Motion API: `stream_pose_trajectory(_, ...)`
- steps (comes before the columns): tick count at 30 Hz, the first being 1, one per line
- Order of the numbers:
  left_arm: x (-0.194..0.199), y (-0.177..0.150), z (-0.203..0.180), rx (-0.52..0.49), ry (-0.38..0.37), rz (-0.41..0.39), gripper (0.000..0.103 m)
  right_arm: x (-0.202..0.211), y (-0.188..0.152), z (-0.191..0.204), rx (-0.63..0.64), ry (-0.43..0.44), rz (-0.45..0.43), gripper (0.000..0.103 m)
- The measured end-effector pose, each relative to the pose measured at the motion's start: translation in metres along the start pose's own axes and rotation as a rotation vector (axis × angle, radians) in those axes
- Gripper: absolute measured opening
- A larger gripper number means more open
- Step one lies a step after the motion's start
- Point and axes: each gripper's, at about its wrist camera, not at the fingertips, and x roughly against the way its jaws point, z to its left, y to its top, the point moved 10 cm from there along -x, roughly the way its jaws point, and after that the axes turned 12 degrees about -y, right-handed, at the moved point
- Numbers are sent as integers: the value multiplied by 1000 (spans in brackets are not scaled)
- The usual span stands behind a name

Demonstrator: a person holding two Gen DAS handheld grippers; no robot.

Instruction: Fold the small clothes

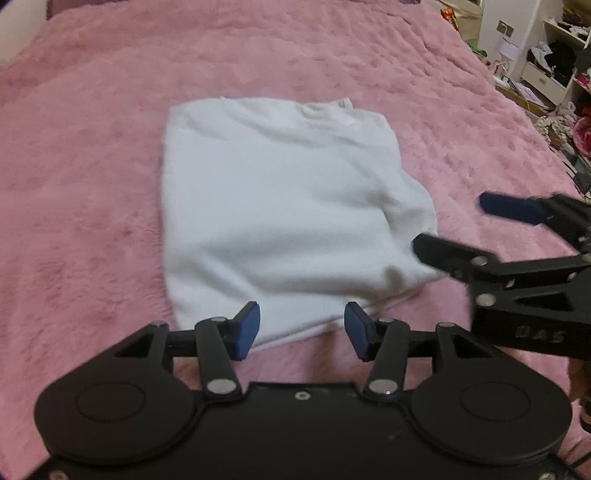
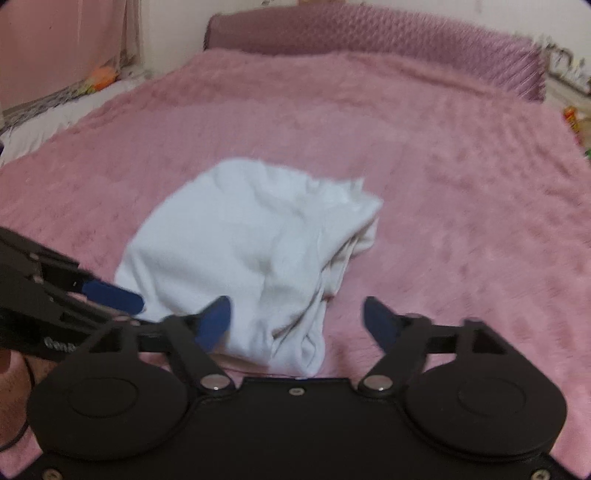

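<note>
A small white garment (image 1: 280, 206) lies folded into a rough rectangle on a fluffy pink blanket (image 1: 81, 184), collar at the far end. My left gripper (image 1: 302, 328) stands open at the garment's near edge, its blue pads either side of the hem and not pressing it. My right gripper (image 1: 450, 223) comes in from the right, open, its lower finger at the garment's near right corner. In the right wrist view the garment (image 2: 240, 251) is rumpled along its right side, and its near end lies between the wide-open pads of the right gripper (image 2: 295, 314). The left gripper (image 2: 122, 306) shows at the left.
The pink blanket (image 2: 461, 184) covers the whole bed up to a padded mauve headboard (image 2: 369, 33). Cluttered white shelves (image 1: 554, 66) stand beyond the bed's right edge. White bedding (image 2: 44, 118) and a curtain lie past the left edge.
</note>
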Motion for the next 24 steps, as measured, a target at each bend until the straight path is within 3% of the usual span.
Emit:
stream_pose_trajectory(4, 22, 4, 6, 20, 60, -95, 58, 24, 19, 14, -10, 18, -70, 87)
stream_pose_trajectory(7, 19, -5, 14, 55, 54, -82, 59, 19, 16, 28, -28, 81, -41, 86)
stream_pose_trajectory(10, 11, -14, 19, 65, 69, -57, 58, 3, 5, 41, -52, 157, 16, 70)
stream_pose_trajectory(12, 6, -18, 23, 53, 101, -53, 58, -12, -4, 46, -42, 146, 37, 60)
stream_pose_trajectory(15, -6, -24, 25, 36, 125, -46, 59, -29, -23, 41, -36, 91, 94, 52)
stream_pose_trajectory(24, -14, -32, 27, -2, 142, -38, 60, -34, -37, 39, -40, 84, 109, 52)
